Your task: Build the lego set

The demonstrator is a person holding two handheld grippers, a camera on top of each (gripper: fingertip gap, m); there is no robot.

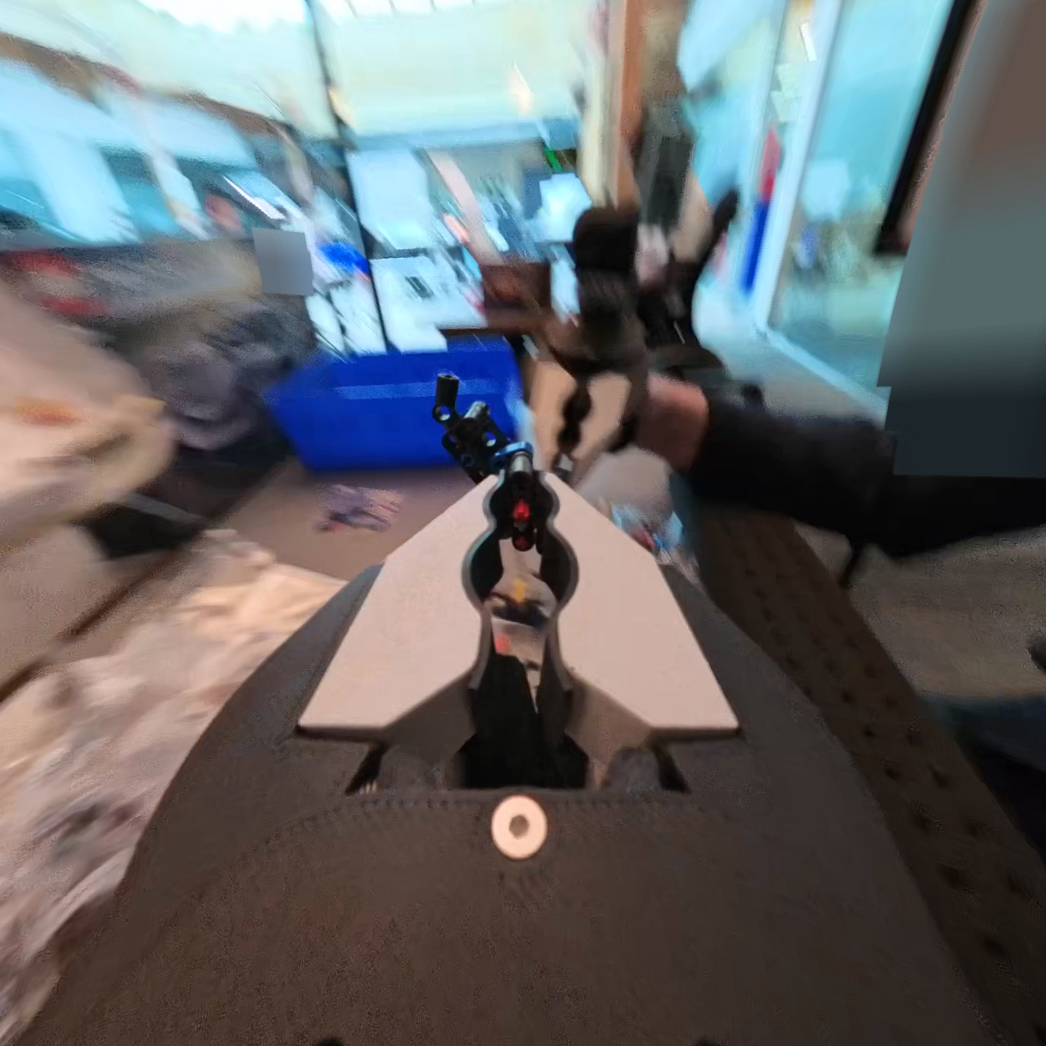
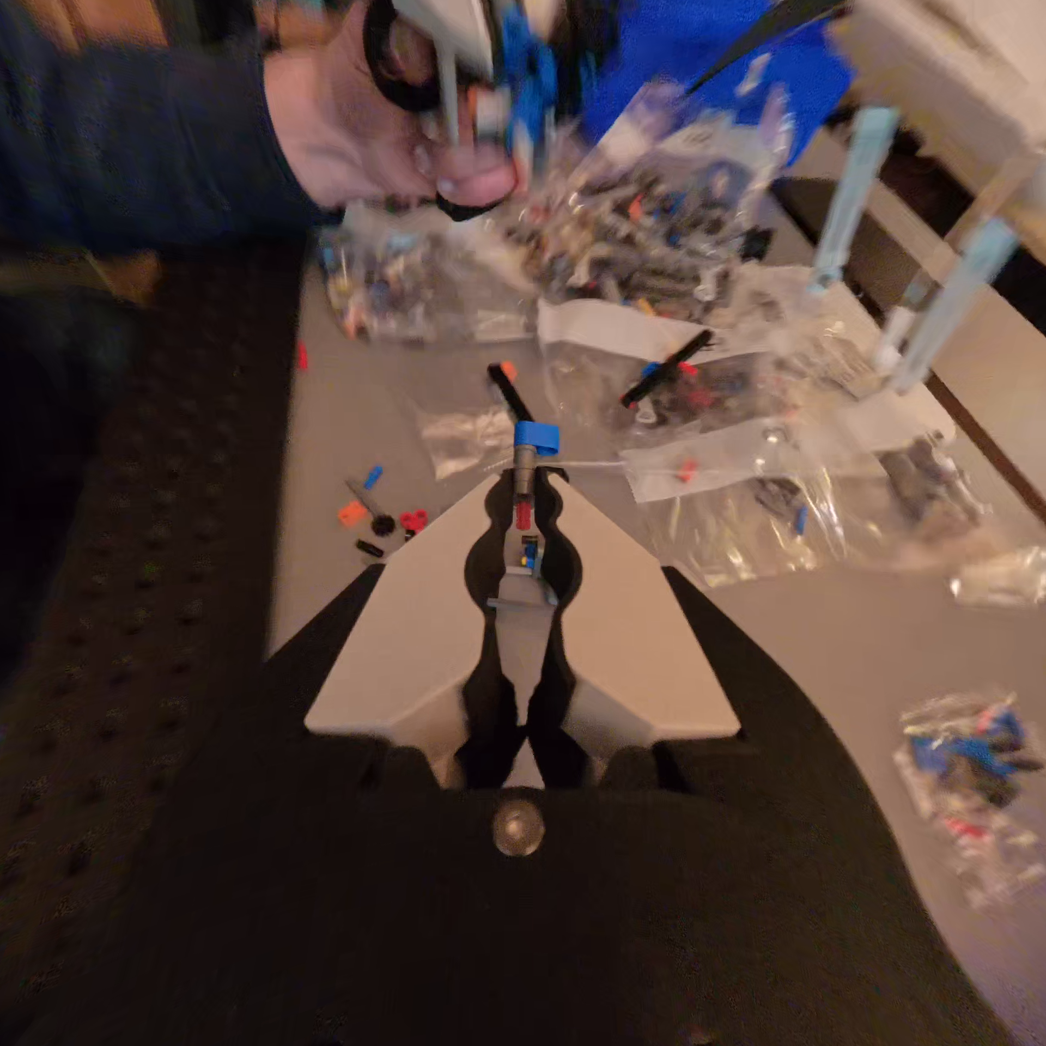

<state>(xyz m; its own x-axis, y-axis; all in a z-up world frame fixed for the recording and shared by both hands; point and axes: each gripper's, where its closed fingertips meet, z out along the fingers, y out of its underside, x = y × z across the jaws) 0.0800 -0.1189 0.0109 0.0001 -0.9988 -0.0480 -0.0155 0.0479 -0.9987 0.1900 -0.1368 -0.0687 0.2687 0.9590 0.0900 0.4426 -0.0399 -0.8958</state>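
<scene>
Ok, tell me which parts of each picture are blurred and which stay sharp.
Left wrist view: room and blue bin smeared by motion; hand-held gripper and its black lego piece sharp. Right wrist view: hand and bags blurred, own gripper crisp.

Office or lab: glass partitions [image 1: 837, 187], carpet [image 2: 141, 481].

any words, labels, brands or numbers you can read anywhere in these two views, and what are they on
None can be read.
White sheets and screens behind the blue bin: marks smeared by motion blur.
Clear bags of pieces on the table: any print is too blurred.
Booklet-like sheet on the floor: only coloured smudges.
Both grippers, left and right: no marking shows.
</scene>
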